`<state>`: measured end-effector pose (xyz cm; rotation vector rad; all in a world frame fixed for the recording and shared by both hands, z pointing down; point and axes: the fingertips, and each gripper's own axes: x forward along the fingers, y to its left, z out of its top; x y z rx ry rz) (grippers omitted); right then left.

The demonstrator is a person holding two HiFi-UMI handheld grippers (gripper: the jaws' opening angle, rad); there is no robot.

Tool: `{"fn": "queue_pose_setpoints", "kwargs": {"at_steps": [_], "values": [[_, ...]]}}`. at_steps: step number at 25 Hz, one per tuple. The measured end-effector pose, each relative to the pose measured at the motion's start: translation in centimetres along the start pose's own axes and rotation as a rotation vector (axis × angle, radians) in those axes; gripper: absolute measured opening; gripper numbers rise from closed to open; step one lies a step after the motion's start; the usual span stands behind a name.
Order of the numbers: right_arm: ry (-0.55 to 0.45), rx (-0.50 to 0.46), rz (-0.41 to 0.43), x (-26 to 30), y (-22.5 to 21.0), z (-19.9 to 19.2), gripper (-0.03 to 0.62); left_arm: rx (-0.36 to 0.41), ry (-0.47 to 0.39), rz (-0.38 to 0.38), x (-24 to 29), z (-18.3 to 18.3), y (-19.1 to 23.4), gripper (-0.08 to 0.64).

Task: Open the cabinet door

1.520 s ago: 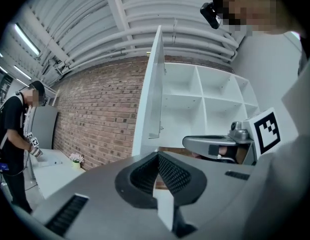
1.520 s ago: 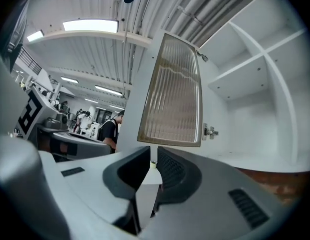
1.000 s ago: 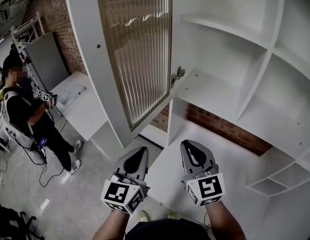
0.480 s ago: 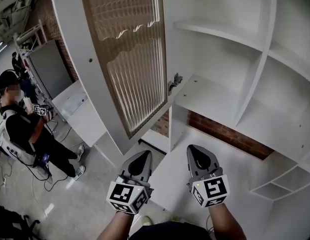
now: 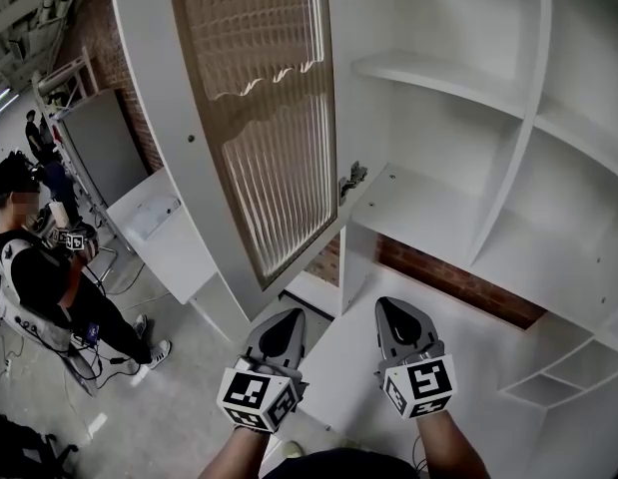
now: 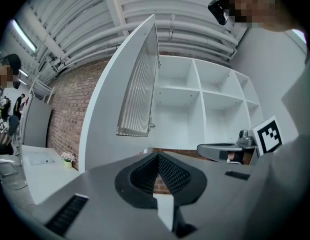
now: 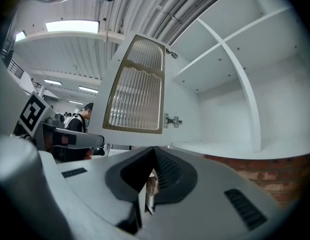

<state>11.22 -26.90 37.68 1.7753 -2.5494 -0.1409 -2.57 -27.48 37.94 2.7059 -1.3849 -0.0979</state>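
The white cabinet has an upper shelf and a lower shelf, split into compartments by an upright divider, with smaller cubbies at the lower right. Beneath it, below a strip of brick wall, lies a white worktop. To the left, a low white table carries a flat pale item and, in the left gripper view, a small pot of pink flowers by the wall, while a person stands on the grey floor amid trailing cables.
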Motion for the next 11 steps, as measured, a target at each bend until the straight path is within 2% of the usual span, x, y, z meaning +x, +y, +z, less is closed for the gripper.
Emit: {"fn": "queue_pose_setpoints", "kwargs": {"at_steps": [11], "values": [[0.003,-0.015,-0.011,0.32,0.04,0.09,0.005,0.000,-0.010,-0.009,0.09,0.03,0.36,0.005]]}}
